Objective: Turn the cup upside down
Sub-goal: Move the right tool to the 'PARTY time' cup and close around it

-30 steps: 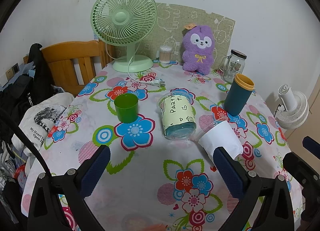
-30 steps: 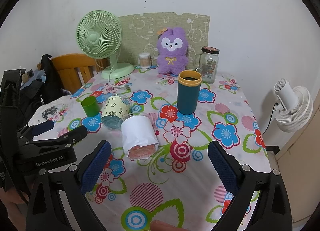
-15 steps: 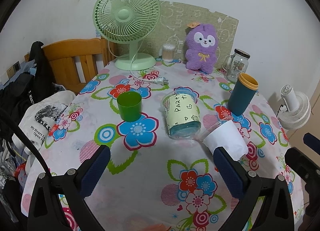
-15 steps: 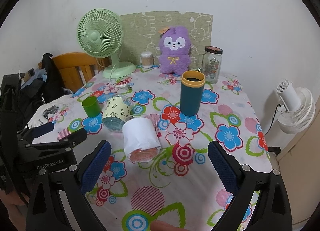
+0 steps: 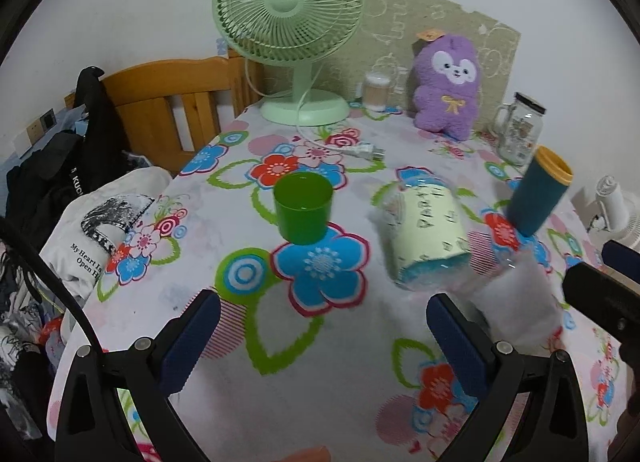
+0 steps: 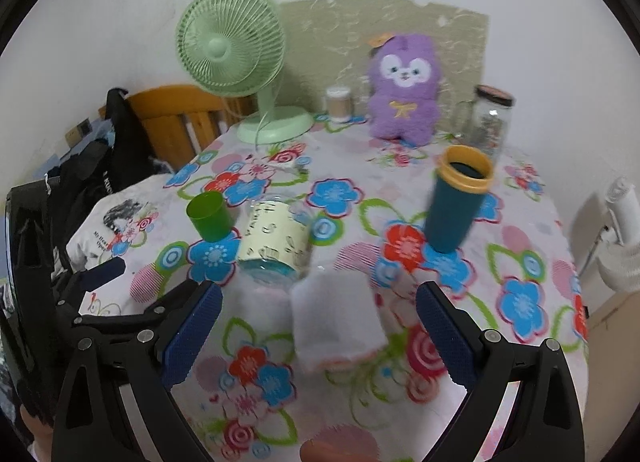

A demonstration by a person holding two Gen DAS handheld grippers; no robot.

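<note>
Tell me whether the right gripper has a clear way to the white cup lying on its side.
Probably yes. The right gripper is open, and the white cup lies right ahead between its fingers with nothing in front of it. The party cup lies behind it, out of the way.

We see a table with floral cloth (image 6: 520,302), on it a white cup on its side (image 6: 336,314), a tumbled pale-yellow labelled cup (image 6: 276,242), upright green cup (image 6: 210,216), teal tumbler (image 6: 456,206), green fan (image 6: 276,128), purple plush (image 6: 404,102), glass jar (image 6: 490,120), small swab pot (image 6: 338,104).
</note>
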